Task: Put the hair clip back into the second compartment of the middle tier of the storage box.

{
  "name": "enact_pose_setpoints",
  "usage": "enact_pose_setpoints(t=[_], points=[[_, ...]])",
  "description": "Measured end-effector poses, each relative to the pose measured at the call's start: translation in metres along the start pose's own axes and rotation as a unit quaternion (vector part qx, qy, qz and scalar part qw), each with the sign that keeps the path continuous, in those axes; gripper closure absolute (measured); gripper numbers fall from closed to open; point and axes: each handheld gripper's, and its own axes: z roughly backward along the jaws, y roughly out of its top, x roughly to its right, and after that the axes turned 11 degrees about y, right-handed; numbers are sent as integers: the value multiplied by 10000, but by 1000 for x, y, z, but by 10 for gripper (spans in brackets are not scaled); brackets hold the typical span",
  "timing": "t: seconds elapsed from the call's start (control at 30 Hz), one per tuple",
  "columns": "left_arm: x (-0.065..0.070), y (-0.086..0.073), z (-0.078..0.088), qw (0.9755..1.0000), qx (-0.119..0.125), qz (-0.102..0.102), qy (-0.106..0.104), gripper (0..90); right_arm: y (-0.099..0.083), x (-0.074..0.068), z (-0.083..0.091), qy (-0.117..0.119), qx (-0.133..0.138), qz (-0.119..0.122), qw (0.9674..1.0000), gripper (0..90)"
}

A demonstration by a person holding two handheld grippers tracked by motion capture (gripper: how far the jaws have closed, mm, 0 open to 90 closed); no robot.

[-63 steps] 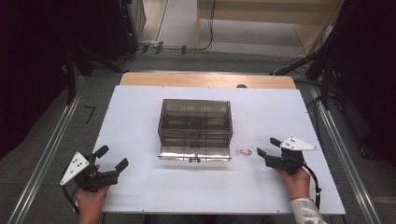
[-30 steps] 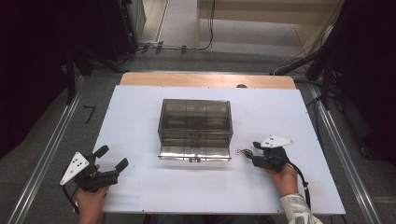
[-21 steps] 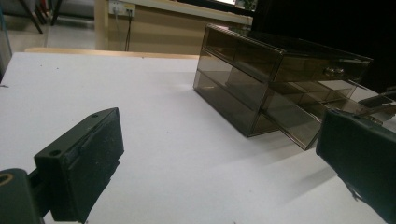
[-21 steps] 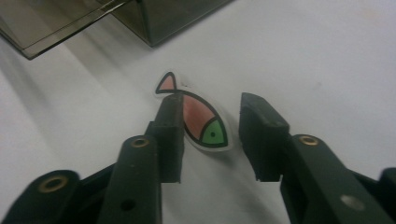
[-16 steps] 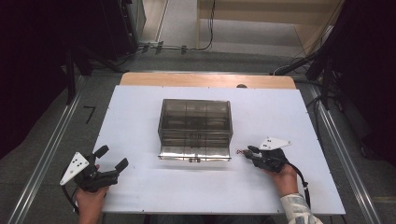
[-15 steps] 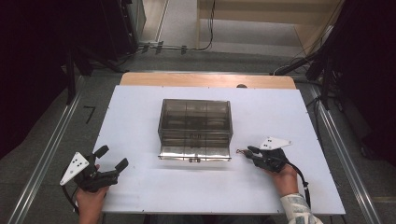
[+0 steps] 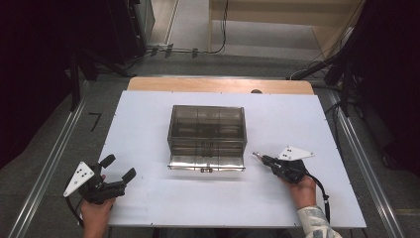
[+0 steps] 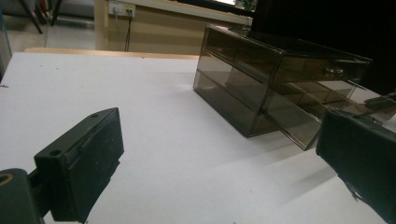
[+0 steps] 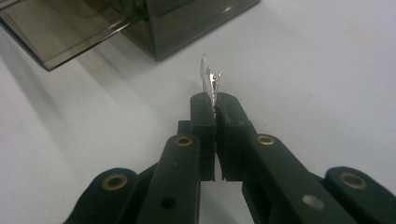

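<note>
Right gripper (image 7: pixel 261 158) sits on the white surface (image 7: pixel 148 129), just right of the smoked drawer box (image 7: pixel 207 130). Its fingers (image 9: pixel 205 116) have just been closing and now pinch a small metal clip (image 9: pixel 211 79); the clip's tip sticks out past the fingertips, upright between the pads, just above the surface. In the high view the clip is near the box's open bottom drawer (image 7: pixel 206 162), not touching it. Left gripper (image 7: pixel 119 168) rests at the near-left corner of the surface, well apart from the box, fingers (image 8: pixel 84 158) spread wide with nothing between them.
</note>
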Motion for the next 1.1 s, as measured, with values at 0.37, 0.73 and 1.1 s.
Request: enact_pose_setpoints(t=[0.37, 0.73, 1.1], points=[[0, 0, 0, 10000, -2, 7, 4, 14, 6, -12, 13, -253, 843, 197, 9959, 843], [0, 0, 0, 10000, -8, 7, 9, 14, 21, -32, 13, -45, 1309, 484, 9902, 842], [0, 0, 0, 10000, 0, 9, 6, 14, 23, -32, 16, -73, 1454, 431, 9884, 843]])
